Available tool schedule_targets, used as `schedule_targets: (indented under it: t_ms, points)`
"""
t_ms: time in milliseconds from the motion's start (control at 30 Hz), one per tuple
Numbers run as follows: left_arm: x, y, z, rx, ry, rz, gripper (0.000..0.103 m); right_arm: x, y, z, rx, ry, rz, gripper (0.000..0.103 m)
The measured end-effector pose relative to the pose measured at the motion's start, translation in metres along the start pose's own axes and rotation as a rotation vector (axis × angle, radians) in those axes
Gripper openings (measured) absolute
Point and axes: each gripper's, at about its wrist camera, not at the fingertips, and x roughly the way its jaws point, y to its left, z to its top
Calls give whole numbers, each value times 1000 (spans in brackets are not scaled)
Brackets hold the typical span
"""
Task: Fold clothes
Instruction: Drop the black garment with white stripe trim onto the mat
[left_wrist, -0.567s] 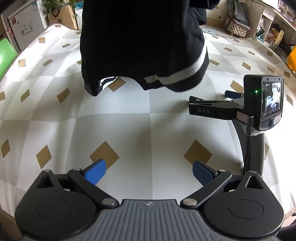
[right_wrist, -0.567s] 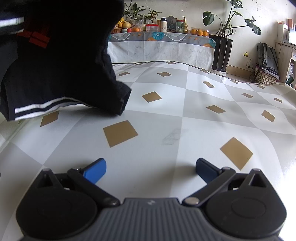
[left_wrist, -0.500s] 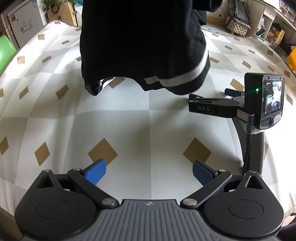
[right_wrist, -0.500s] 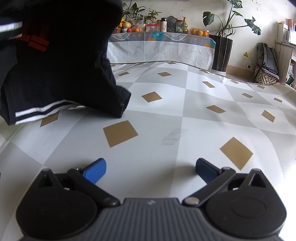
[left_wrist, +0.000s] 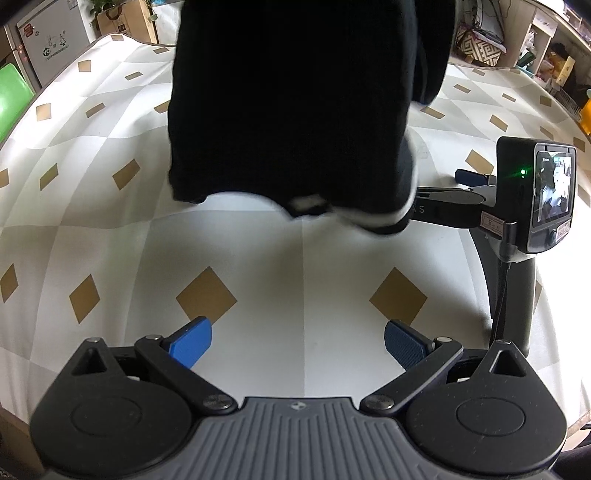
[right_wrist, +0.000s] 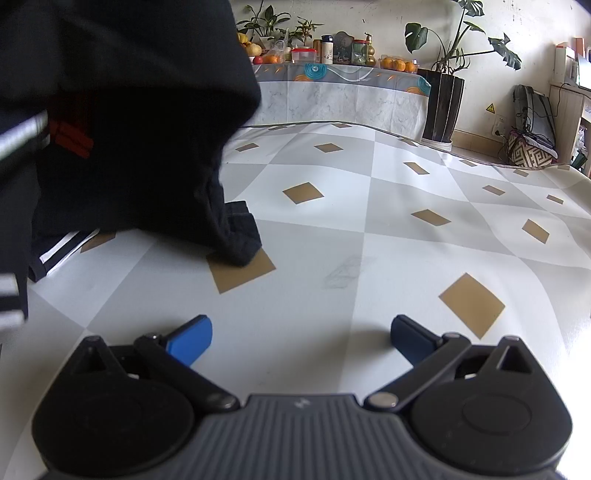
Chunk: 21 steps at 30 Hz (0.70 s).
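A black garment (left_wrist: 295, 103) with white stripes at its hem hangs down from above, its lower edge just touching the checkered table cover (left_wrist: 295, 266). It also fills the upper left of the right wrist view (right_wrist: 122, 122), where a red patch shows. My left gripper (left_wrist: 297, 341) is open and empty, well short of the garment. My right gripper (right_wrist: 301, 338) is open and empty; its body shows in the left wrist view (left_wrist: 517, 199), right of the garment. What holds the garment up is out of view.
The table cover (right_wrist: 369, 229) is white and grey with tan diamonds. Beyond it stand a side table with fruit and jars (right_wrist: 332, 59), a potted plant (right_wrist: 443, 103) and a patterned basket (right_wrist: 532, 151). A green chair (left_wrist: 11, 99) stands at the far left.
The black garment has dropped lower and come closer to both cameras; its hem now reaches the table cover. Both grippers stay open and hardly move.
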Motion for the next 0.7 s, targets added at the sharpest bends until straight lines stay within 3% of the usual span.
schedule_targets:
  t_ms: [700]
  points:
    - [3, 7, 0, -30, 15, 58, 100, 2, 1, 1, 0, 0, 0, 103]
